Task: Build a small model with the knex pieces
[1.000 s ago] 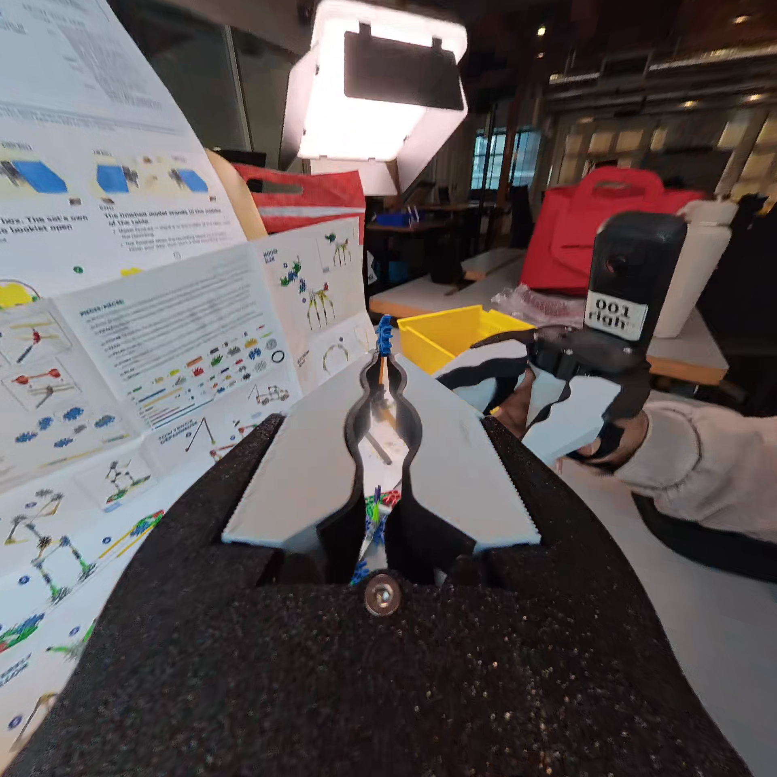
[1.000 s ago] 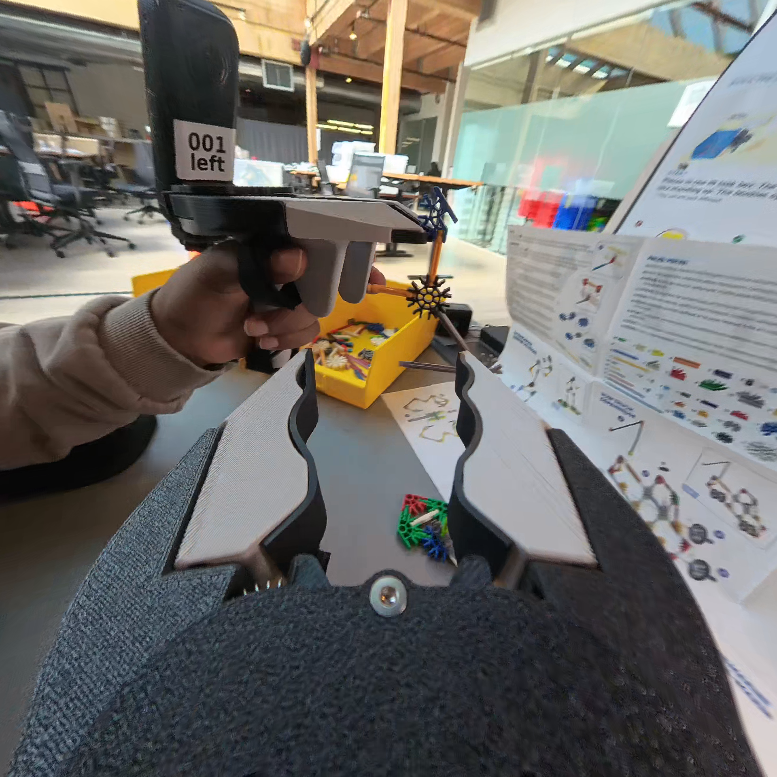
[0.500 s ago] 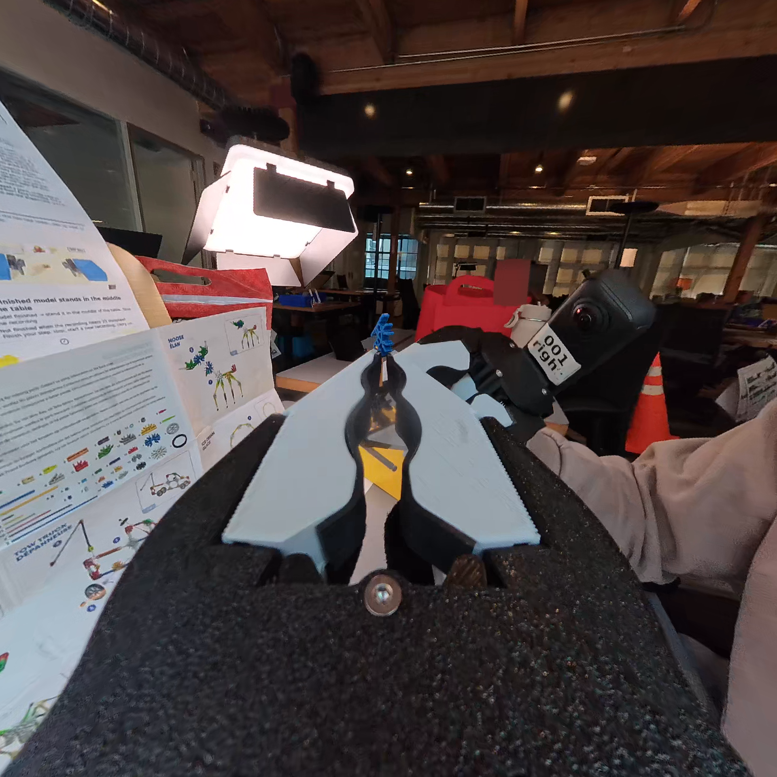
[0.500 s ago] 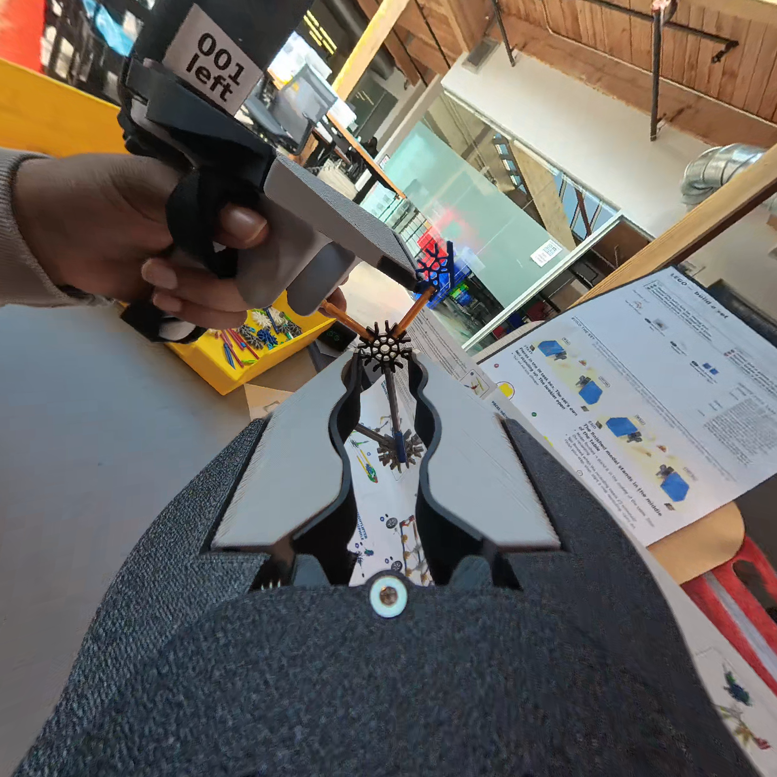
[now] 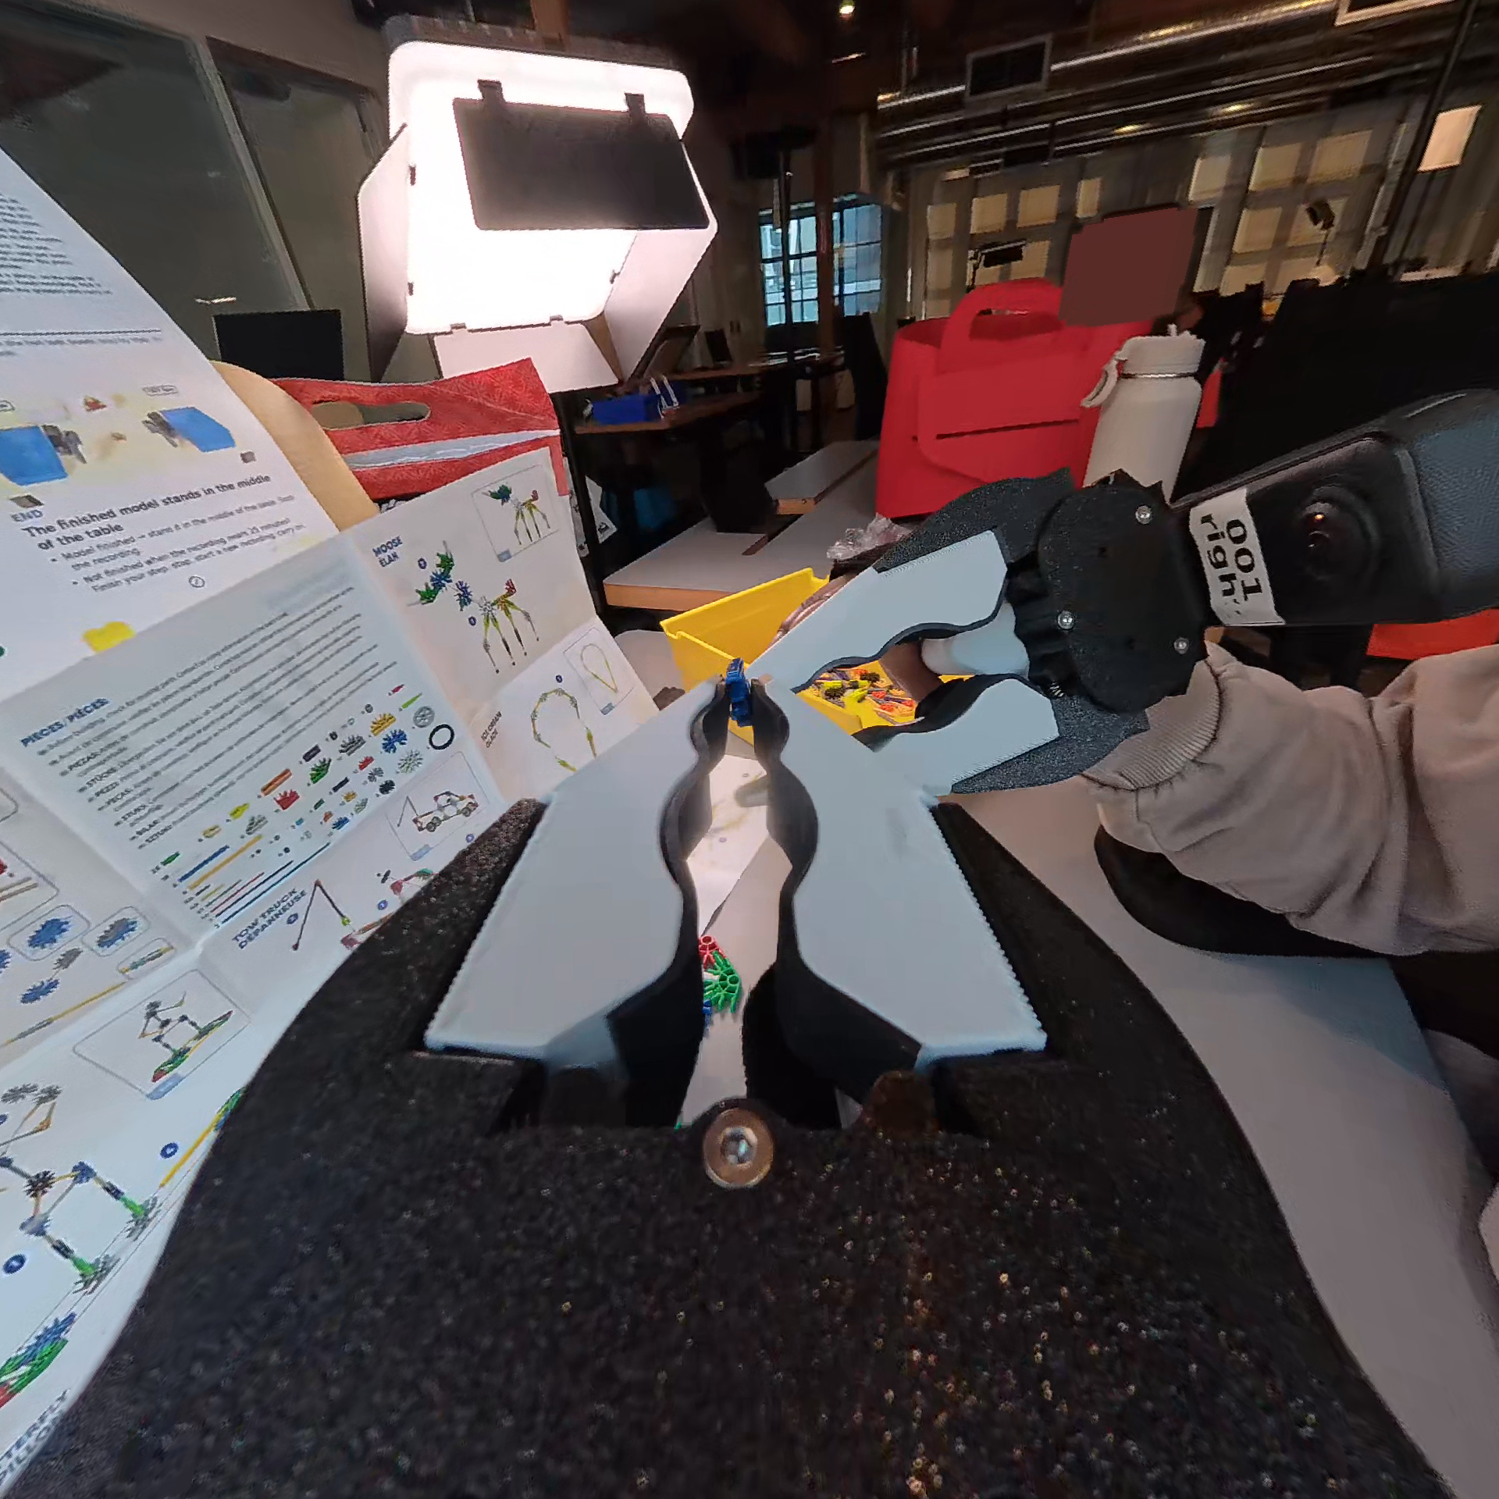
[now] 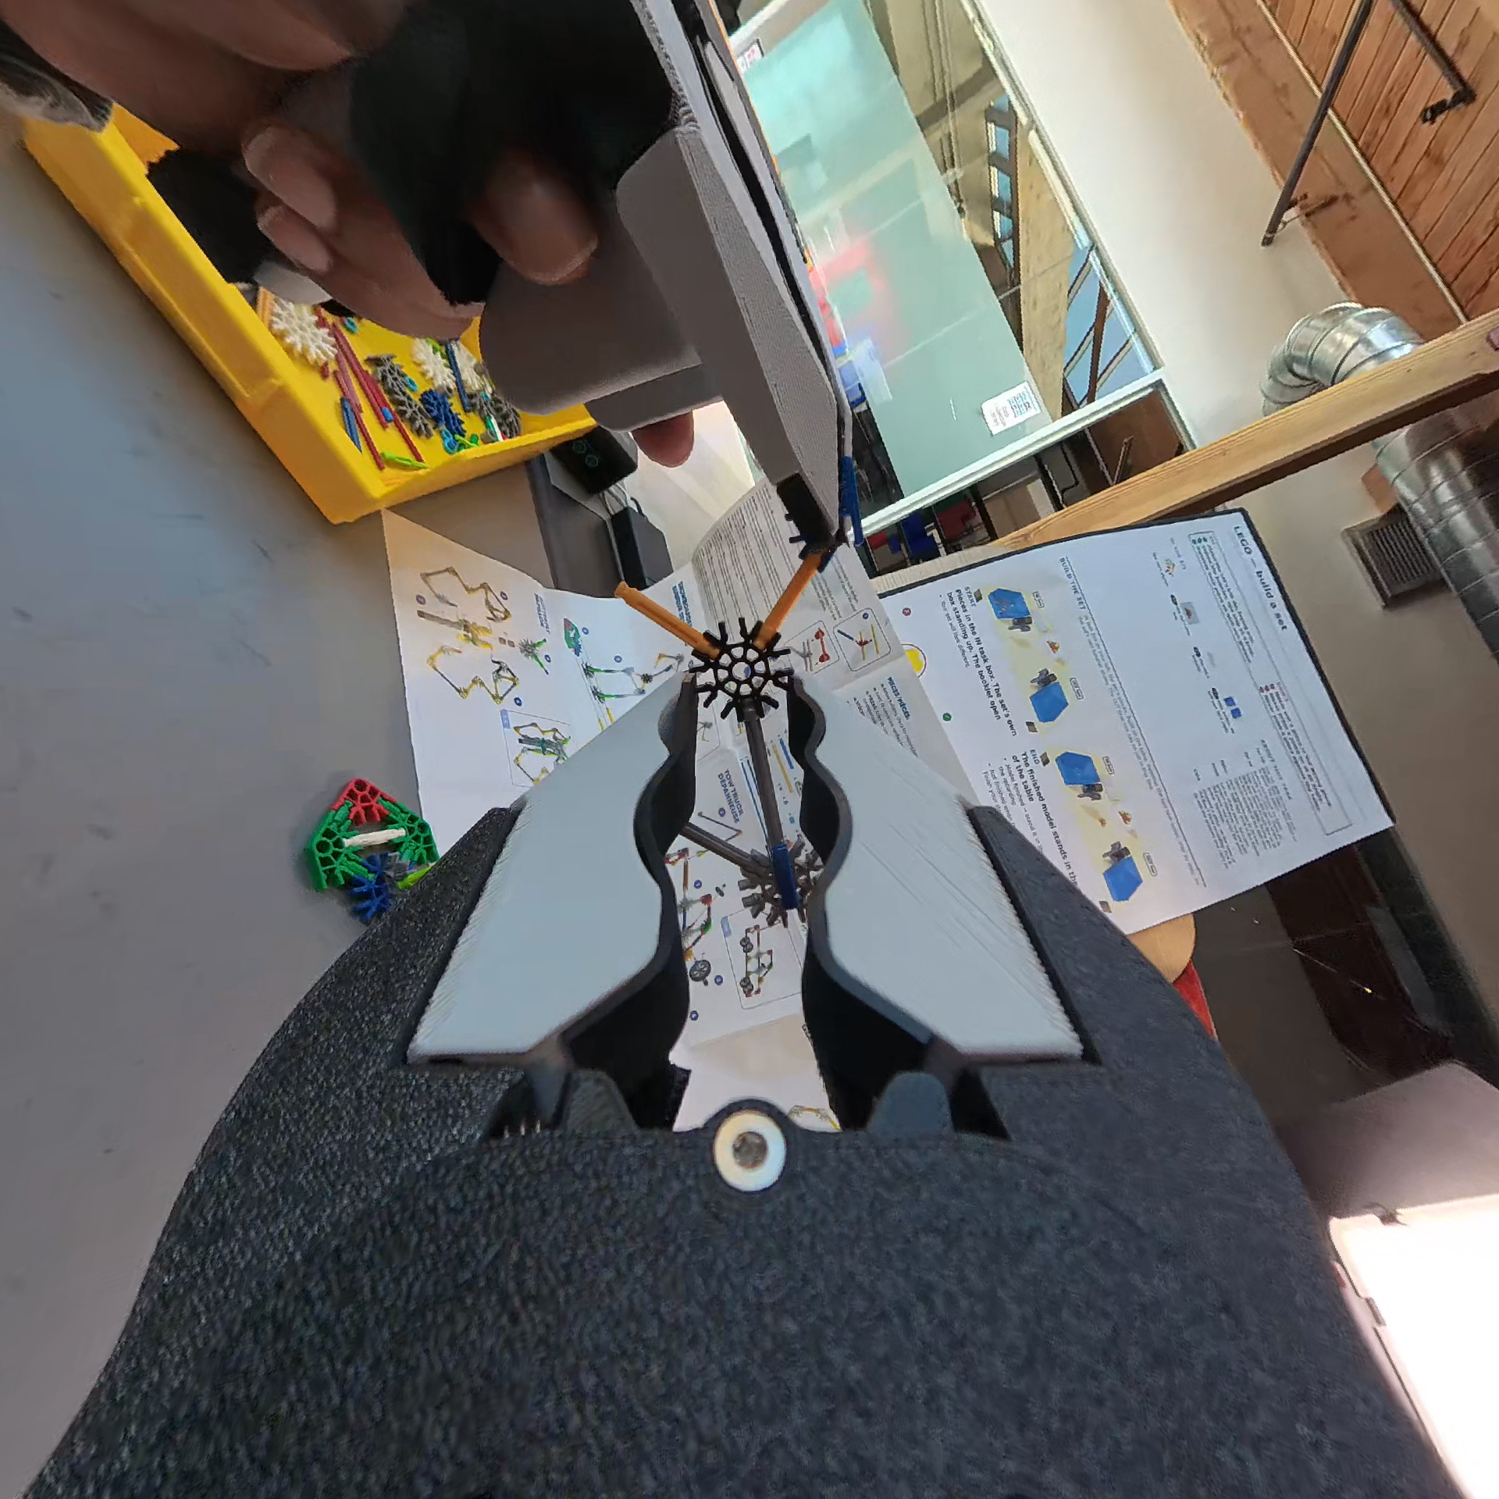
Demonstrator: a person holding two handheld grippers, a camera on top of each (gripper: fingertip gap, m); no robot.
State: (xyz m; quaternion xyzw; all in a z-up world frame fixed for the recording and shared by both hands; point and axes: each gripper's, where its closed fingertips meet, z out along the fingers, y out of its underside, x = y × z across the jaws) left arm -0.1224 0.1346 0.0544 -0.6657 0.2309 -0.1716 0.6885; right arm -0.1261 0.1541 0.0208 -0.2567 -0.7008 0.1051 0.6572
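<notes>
Right gripper (image 6: 742, 689) apparently pinches black snowflake connector (image 6: 740, 670).

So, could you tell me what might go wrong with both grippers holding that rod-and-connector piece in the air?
1. The left gripper pinches only the small blue connector at its very tips; a twist could let it slip out.
2. The right gripper clamps the black snowflake connector; pulling apart might pop the orange rod joining them.
3. A dropped piece could land off the grey table.
</notes>
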